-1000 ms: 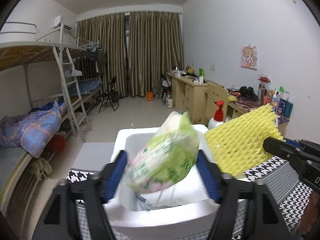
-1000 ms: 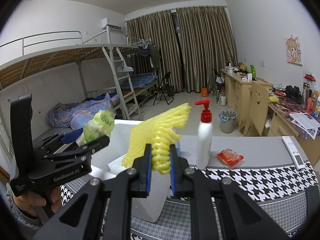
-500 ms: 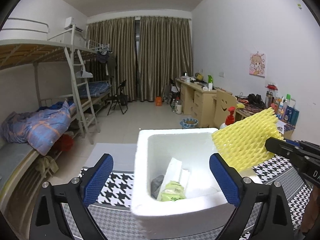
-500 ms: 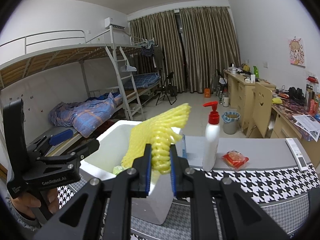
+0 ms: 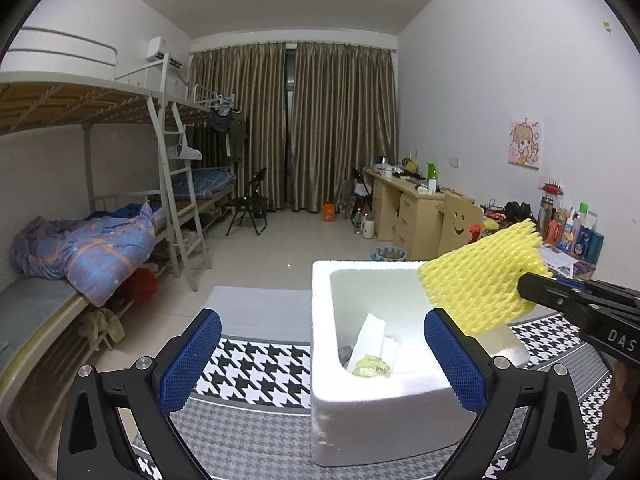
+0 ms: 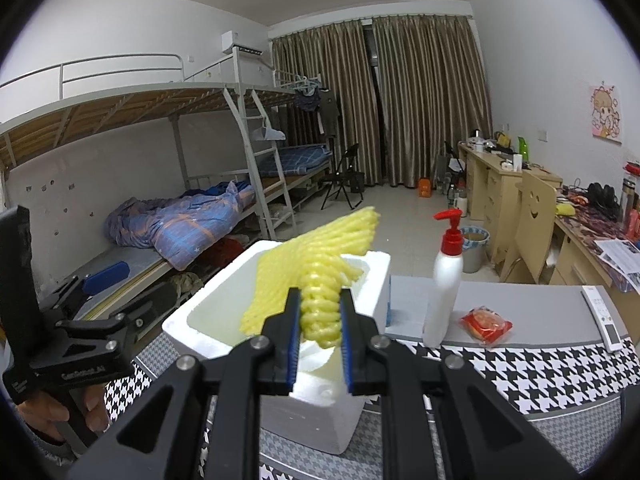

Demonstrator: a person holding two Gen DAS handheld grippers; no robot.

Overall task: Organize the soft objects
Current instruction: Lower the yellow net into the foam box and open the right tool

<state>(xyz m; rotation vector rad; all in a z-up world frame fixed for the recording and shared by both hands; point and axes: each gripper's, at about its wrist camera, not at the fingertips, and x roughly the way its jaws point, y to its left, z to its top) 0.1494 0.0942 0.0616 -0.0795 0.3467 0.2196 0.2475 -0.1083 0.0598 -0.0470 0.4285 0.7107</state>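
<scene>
Two grippers are working over the white foam box (image 5: 384, 408), which is sitting on the houndstooth cloth (image 5: 256, 372) that is covering the table. Your left gripper (image 5: 320, 360) is opening, its blue pads (image 5: 188, 360) standing wide apart with nothing between them; one pad is showing over the cloth to the left of the box, the other over the box's right side. Down inside the box a green packet (image 5: 370, 367) is lying on the bottom, leaning against a folded white sheet (image 5: 372, 332), with something dark beside them that is too hidden to name.

Your right gripper (image 6: 319, 336) is squeezing a yellow foam net (image 6: 316, 264) between its narrow-set pads. The net is bunching where the pads are pressing on it and fanning out ahead of them, hanging above the open top of the box without touching the packet below. In the left wrist view the same net is sticking in from the right, over the box's far right corner.

Beside the box, further along the table, a white pump bottle (image 6: 444, 280) with a red top is standing upright, and a small red packet (image 6: 486, 324) is lying flat just to its right. A white remote (image 6: 604, 320) is resting near the table's right edge, well apart from the box.
</scene>
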